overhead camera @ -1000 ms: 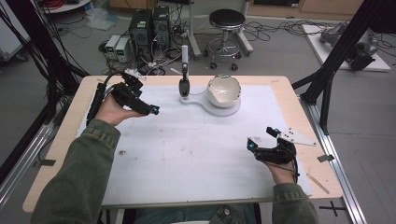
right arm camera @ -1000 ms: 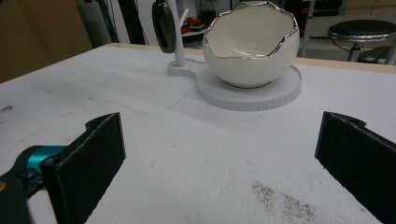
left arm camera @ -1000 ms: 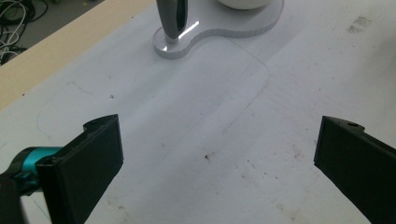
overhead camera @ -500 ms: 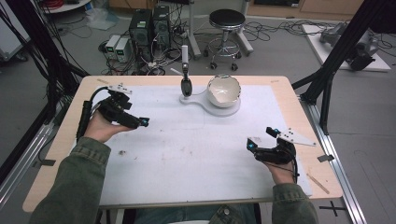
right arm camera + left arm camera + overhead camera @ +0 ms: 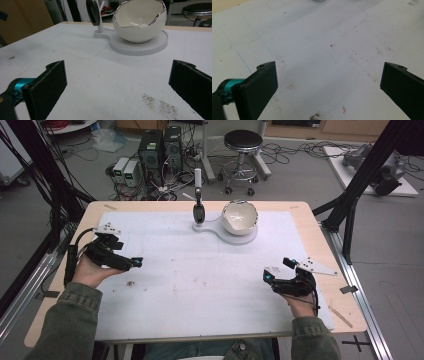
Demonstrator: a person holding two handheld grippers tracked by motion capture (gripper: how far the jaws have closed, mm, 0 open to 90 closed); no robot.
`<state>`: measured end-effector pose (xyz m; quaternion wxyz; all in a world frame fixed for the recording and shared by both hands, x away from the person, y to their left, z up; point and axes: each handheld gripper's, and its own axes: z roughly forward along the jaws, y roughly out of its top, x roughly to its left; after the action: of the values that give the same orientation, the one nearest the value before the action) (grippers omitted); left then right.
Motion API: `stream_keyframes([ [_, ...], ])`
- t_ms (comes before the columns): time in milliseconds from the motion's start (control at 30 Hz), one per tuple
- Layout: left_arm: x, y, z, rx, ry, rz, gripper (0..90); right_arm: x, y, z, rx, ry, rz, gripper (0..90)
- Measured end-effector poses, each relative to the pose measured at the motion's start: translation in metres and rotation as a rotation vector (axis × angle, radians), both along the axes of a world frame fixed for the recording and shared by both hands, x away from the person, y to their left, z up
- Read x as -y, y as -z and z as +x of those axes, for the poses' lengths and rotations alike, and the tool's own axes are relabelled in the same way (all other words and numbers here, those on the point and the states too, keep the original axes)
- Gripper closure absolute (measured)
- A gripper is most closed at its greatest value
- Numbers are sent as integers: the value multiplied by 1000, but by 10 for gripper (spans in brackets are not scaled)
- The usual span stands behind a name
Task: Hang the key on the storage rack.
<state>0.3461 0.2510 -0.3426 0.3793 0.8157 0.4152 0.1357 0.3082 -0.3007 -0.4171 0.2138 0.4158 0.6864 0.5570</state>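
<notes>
Bowl (image 5: 239,217) is sitting tilted on its round stand (image 5: 227,235) at the table's (image 5: 200,270) far edge, spoon (image 5: 198,210) upright beside it; a careless grab risks chipping or tipping it off. Counting one bowl, one spoon, one stand; left gripper (image 5: 134,263) and right gripper (image 5: 268,276) are both hovering wide open, holding nothing.
</notes>
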Motion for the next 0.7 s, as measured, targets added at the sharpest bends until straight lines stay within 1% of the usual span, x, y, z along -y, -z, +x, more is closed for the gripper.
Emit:
stream_keyframes([
  [67,-3,5,-5,0,-1,4,17,1,0,0,-11,7,-15,5],
  [100,-5,7,-7,2,-2,7,17,1,0,0,-24,11,-19,5],
  [167,-7,12,-11,-2,-12,2,17,1,0,1,-40,16,-40,5],
  [233,-10,16,-14,-4,-17,-9,17,0,0,1,-75,15,-37,5],
  [333,-16,21,-19,-2,-39,-30,17,-1,-2,1,-101,16,-55,6],
  [400,-20,24,-23,0,-48,-39,17,0,-3,2,-110,13,-72,6],
  [467,-22,27,-28,3,-63,-38,17,0,-3,2,-126,11,-89,5],
  [500,-23,29,-30,2,-65,-37,17,0,-2,2,-130,6,-97,6],
  [600,-25,35,-36,-6,-69,-57,17,-1,-2,3,-152,-3,-114,6],
  [667,-26,40,-40,-10,-74,-70,17,-1,-1,3,-155,-15,-122,6],
  [700,-28,42,-41,-16,-72,-66,17,-2,-1,3,-160,-17,-126,5],
])
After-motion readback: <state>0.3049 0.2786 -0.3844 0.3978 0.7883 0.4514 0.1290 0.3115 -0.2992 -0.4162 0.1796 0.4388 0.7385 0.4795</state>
